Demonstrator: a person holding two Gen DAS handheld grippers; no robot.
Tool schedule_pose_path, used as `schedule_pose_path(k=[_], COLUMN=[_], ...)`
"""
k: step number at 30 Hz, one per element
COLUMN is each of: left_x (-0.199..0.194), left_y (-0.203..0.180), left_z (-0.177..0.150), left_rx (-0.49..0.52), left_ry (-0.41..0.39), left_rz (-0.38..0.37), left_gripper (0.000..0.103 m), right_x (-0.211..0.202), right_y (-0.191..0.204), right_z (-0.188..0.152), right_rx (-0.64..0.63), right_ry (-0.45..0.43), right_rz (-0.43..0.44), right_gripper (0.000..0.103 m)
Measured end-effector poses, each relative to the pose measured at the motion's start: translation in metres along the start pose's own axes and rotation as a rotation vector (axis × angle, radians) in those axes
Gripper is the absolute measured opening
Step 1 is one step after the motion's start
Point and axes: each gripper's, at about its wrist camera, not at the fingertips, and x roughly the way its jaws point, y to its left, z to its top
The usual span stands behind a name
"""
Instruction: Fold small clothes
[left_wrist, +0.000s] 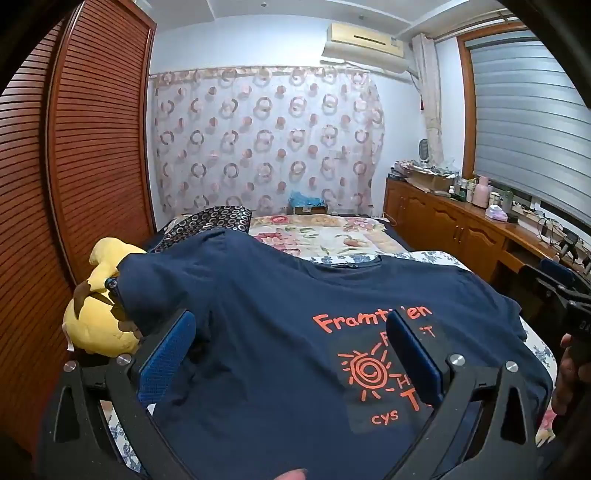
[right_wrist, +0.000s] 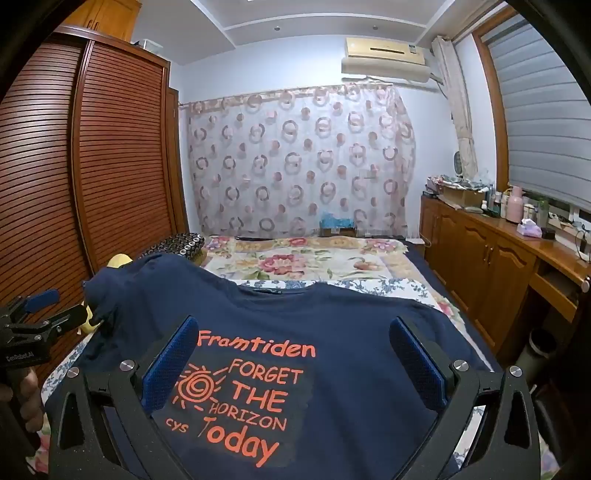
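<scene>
I hold two claws over a bed (right_wrist: 424, 291), and both stand spread as wide as they go with nothing between the blue pads. One navy T-shirt (right_wrist: 332, 332) lies print-up across the lower half of both views, its collar toward the middle of the frame, orange lettering facing me. My left gripper (left_wrist: 291, 347) hovers above the shirt's left half; my right gripper (right_wrist: 291, 350) hovers above the printed chest. In the left-wrist view the shirt's left sleeve (left_wrist: 166, 280), at centre left, is draped up over one yellow plush toy (left_wrist: 99, 325) rather than lying flat. As I judge it, the fold has not begun, so the step is to take hold well: lower each claw to a shoulder or hem edge, pinch only the cloth, lift that sleeve clear of the toy, and smooth it before creasing. Counted: one shirt, one plush toy, two claws, one flowered quilt (right_wrist: 303, 262) beyond.
</scene>
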Motion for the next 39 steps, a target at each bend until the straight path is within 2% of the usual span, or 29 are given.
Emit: schedule_pose_path(k=[13, 26, 39], left_x=[0.001, -0.015, -0.014], left_y=[0.001, 0.003, 0.002], left_z=[0.001, 0.013, 0.01], left_rx=[0.0, 0.0, 0.003], left_ry=[-0.007, -0.012, -0.017], left_rz=[-0.001, 0.003, 0.002], left_gripper=[0.103, 0.103, 0.103], right_x=[-0.002, 0.0, -0.001], right_y=[0.002, 0.002, 0.003], right_z=[0.001, 0.0, 0.0], right_rx=[0.0, 0.0, 0.0], right_ry=[0.003, 0.002, 0.002], right_rz=[0.001, 0.003, 0.002], right_gripper=[0.103, 0.103, 0.103])
